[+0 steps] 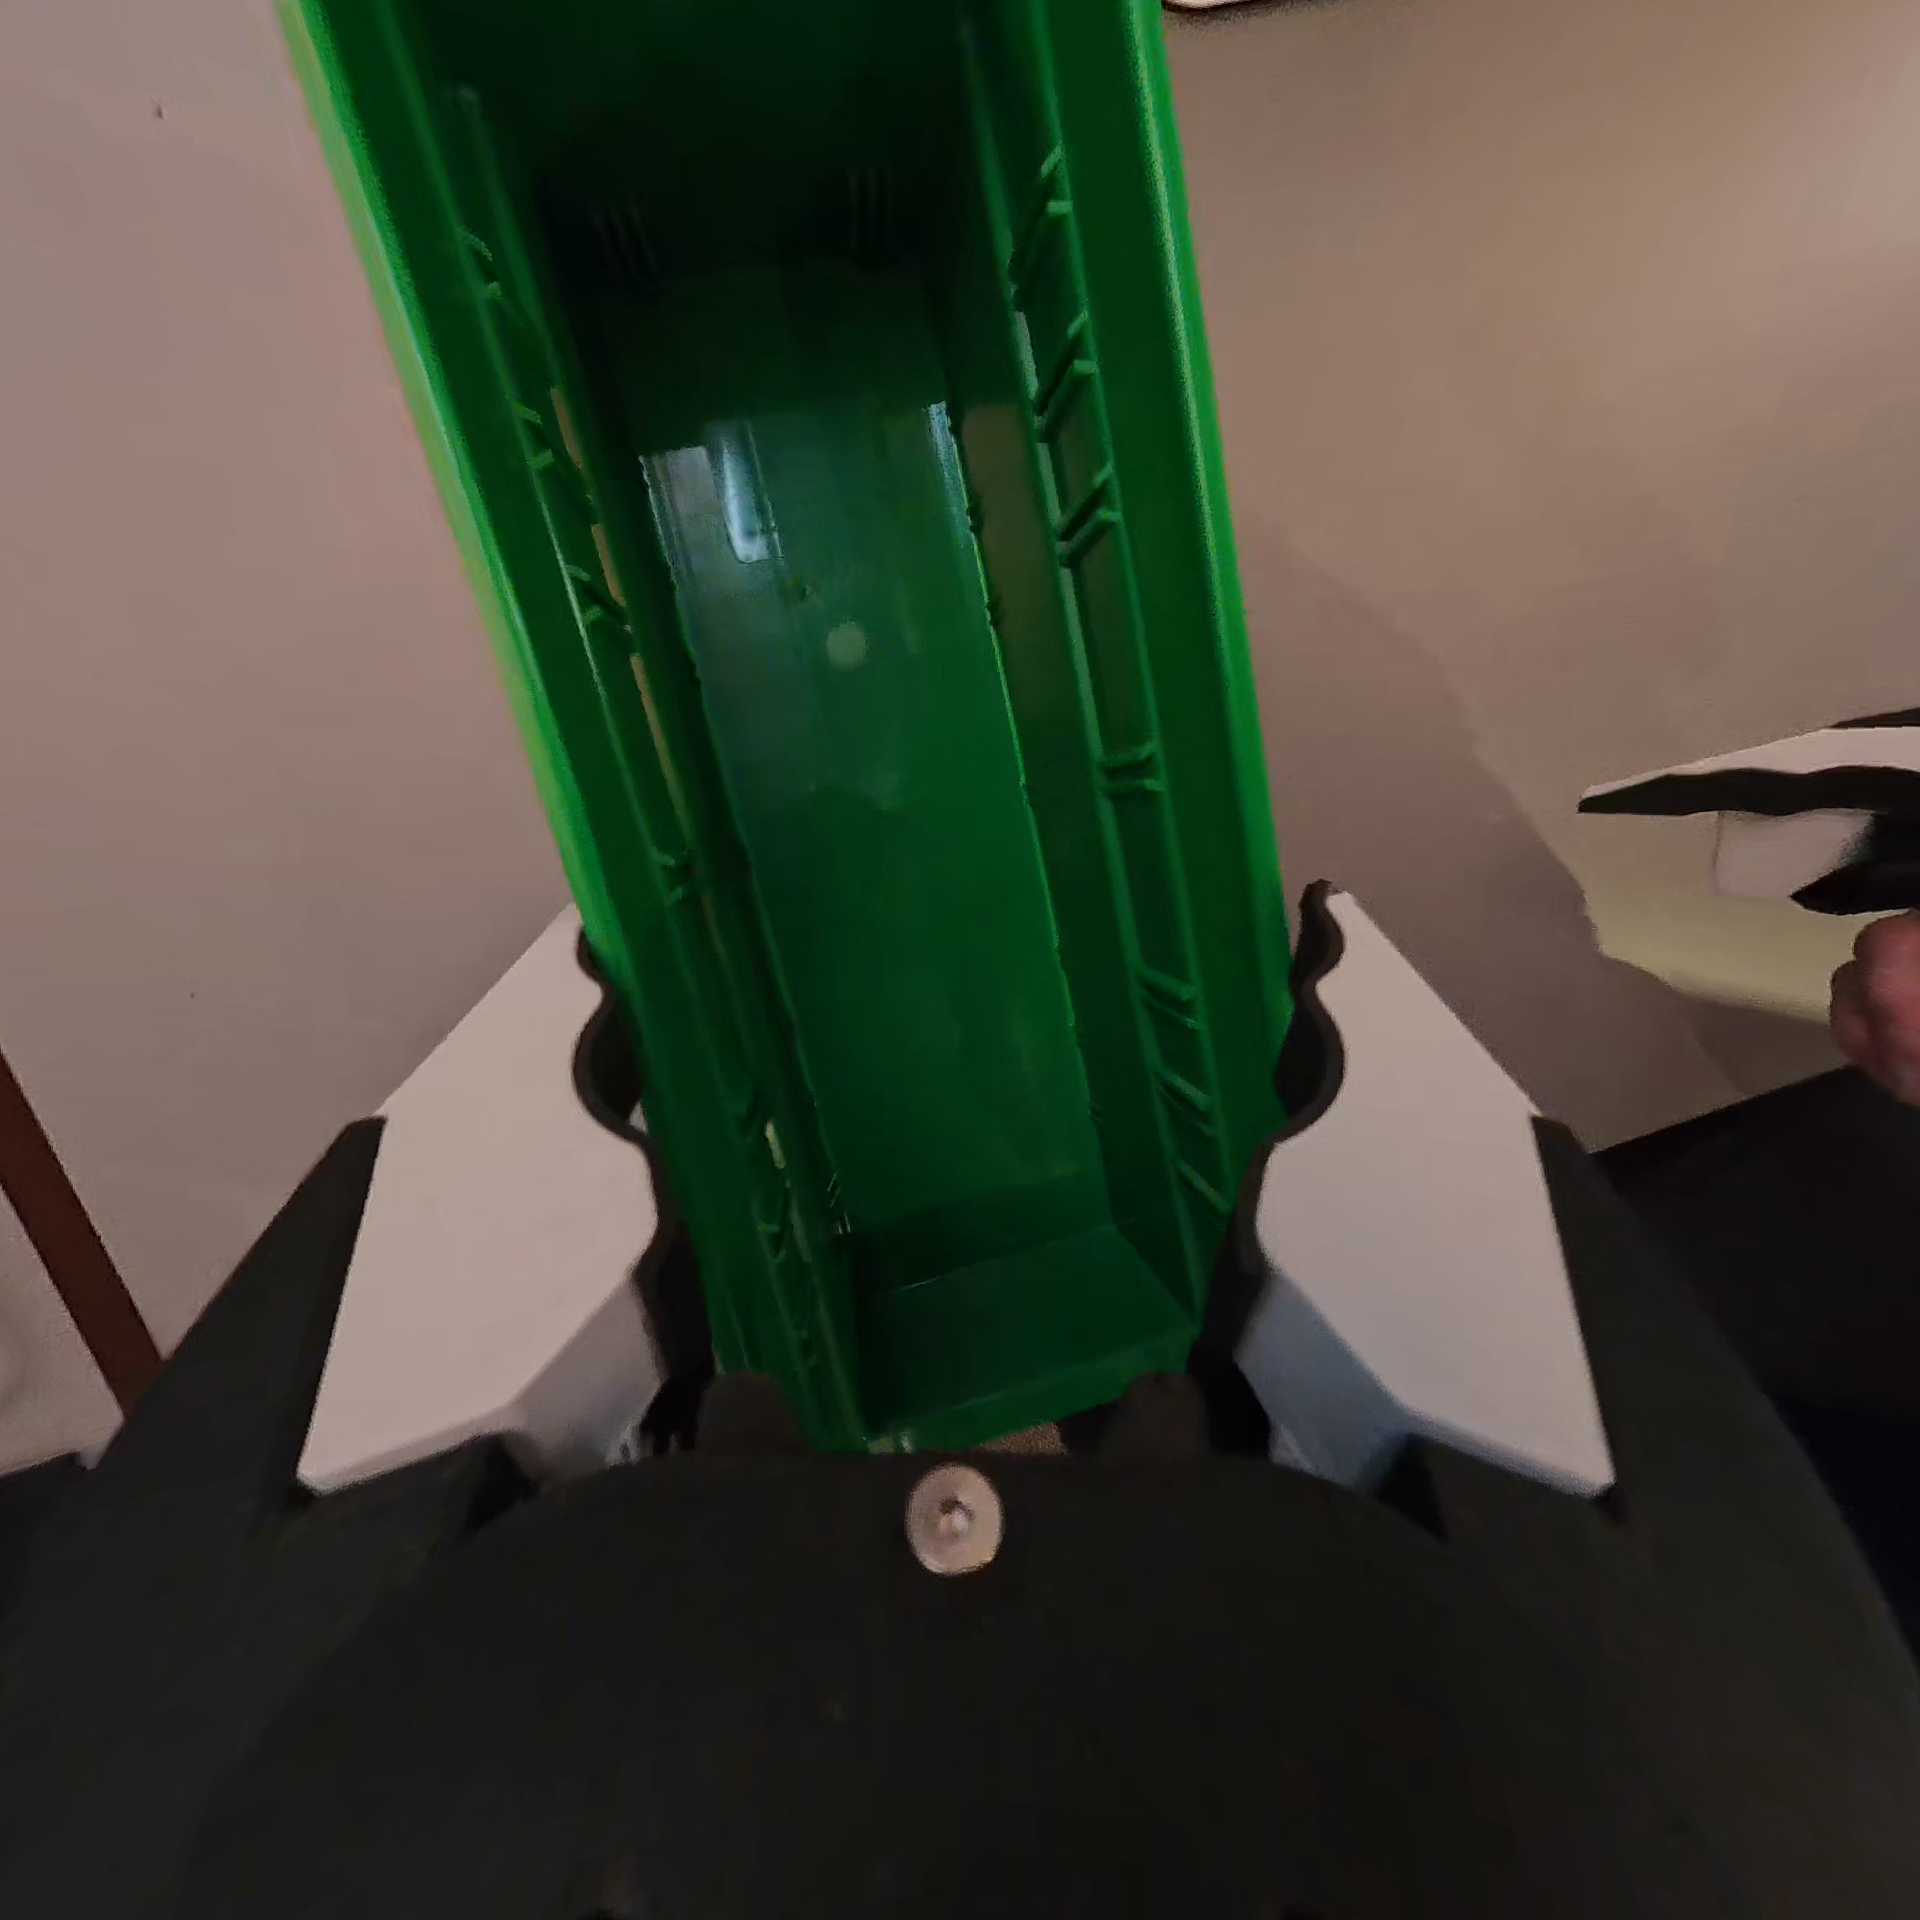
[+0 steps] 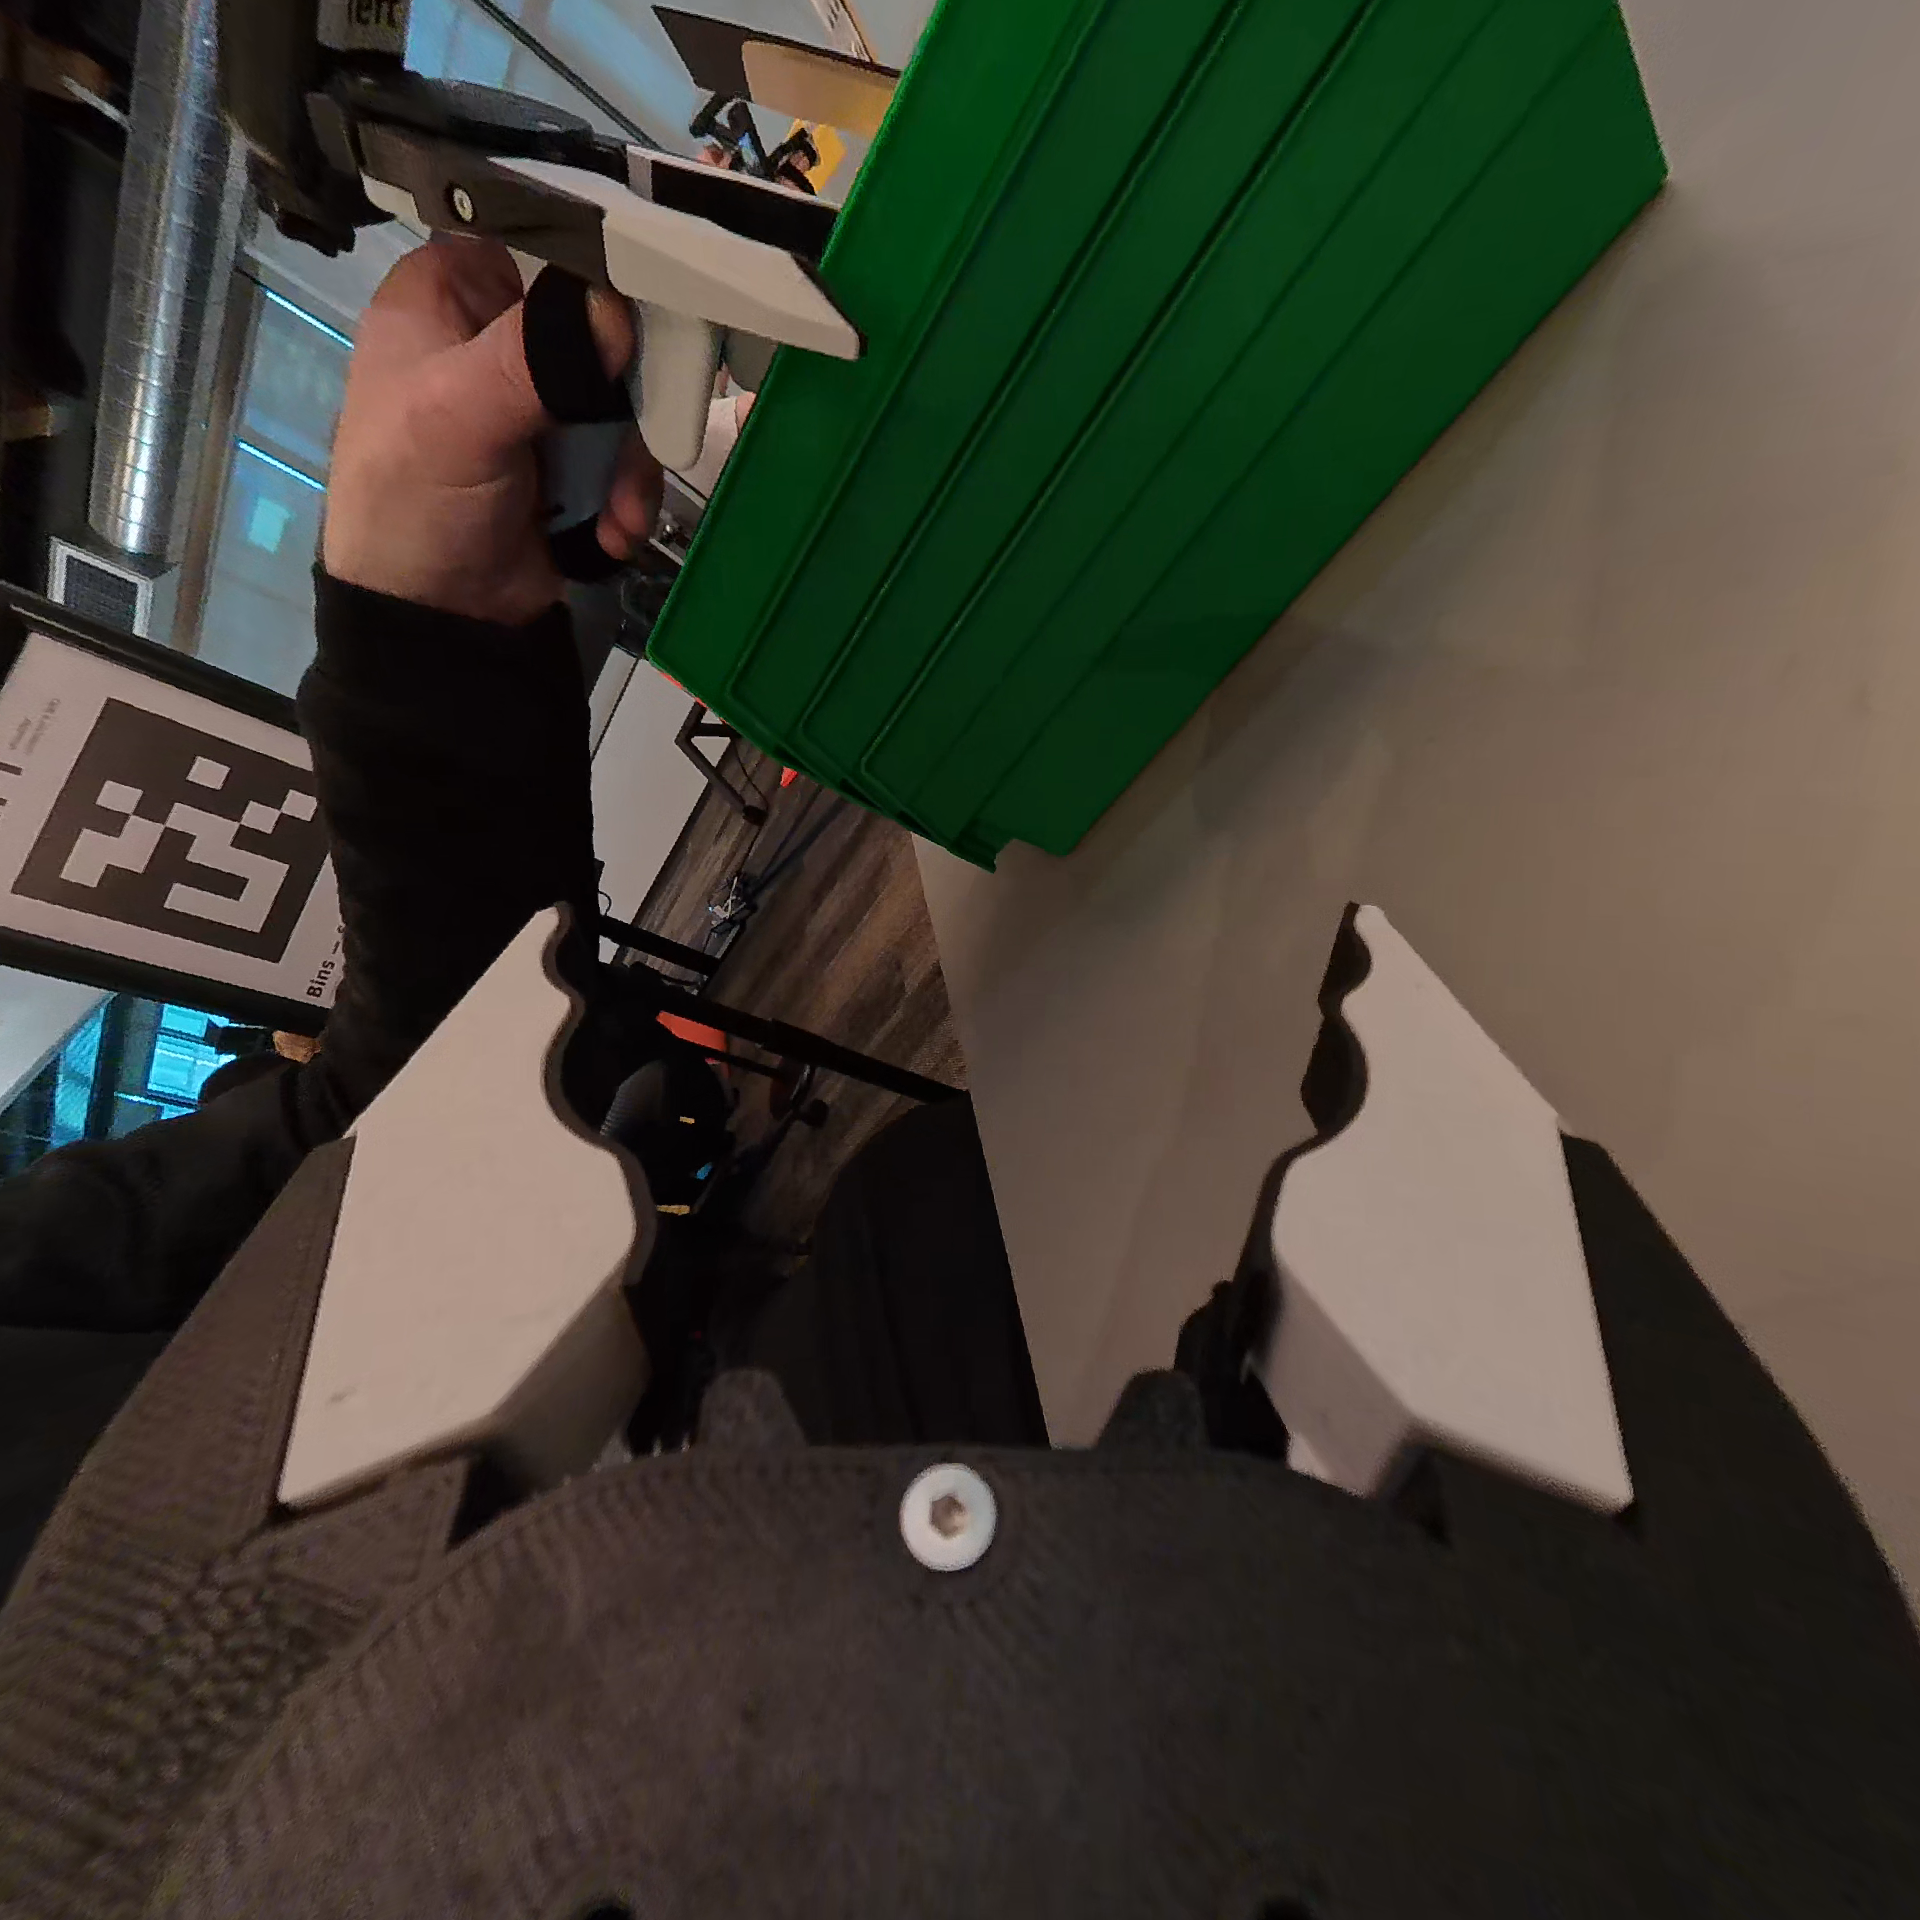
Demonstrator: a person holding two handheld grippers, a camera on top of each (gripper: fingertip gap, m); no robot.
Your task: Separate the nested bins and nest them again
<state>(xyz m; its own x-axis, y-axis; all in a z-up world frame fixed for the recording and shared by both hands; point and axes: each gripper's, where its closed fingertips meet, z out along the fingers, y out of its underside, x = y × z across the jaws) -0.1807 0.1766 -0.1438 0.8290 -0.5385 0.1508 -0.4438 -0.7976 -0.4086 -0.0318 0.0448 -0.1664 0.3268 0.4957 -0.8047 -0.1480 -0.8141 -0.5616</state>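
Note:
Several green bins (image 2: 1143, 416) are nested in one stack that rests on the pale table (image 2: 1558, 935). In the left wrist view I look down into the top bin (image 1: 894, 831), which is long and empty. My left gripper (image 1: 951, 914) is shut across the near end of this bin, with one finger on each outer side wall. It also shows in the right wrist view (image 2: 727, 260), at the stack's end. My right gripper (image 2: 956, 914) is open and empty, a short way off from the stack's side. It also shows at the right edge of the left wrist view (image 1: 1766, 821).
A person's hand (image 2: 447, 436) in a black sleeve holds the left gripper. A board with a black-and-white marker (image 2: 166, 831) and a metal duct (image 2: 166, 312) are beyond the table edge, over a wooden floor (image 2: 810, 883).

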